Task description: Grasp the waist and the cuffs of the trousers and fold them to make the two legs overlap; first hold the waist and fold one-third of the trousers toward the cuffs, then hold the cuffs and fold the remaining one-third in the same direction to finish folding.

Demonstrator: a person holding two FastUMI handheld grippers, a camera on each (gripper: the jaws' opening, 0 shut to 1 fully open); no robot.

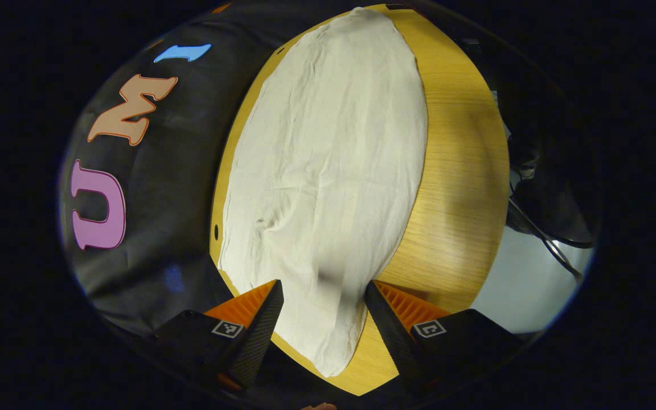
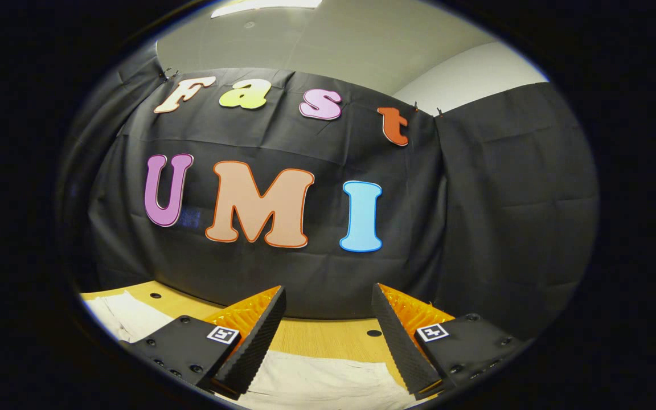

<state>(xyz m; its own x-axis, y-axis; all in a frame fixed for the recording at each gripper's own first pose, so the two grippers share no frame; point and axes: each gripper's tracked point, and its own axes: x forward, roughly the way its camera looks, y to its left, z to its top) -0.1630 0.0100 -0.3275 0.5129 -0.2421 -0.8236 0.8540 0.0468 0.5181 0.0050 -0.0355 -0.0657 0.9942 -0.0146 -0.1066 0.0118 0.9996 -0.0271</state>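
The trousers [image 1: 328,171] lay flat along the bench [image 1: 459,188]. Both hand-held grippers, left [image 1: 323,296] and right [image 2: 328,302], gaped wide and held nothing. Each would do best to pinch both cloth layers right at the garment's ends.

black cloth wall [image 2: 476,228] behind wooden table [image 1: 459,171], pale ceiling [image 2: 333,40] above.

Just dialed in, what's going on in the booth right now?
A person holds a gripper in each hand over pale trousers spread along a wooden table. The left gripper is open above one end of the cloth, gripping nothing. The right gripper is open too, pointing at the booth wall with trousers below it. No fold looks started.
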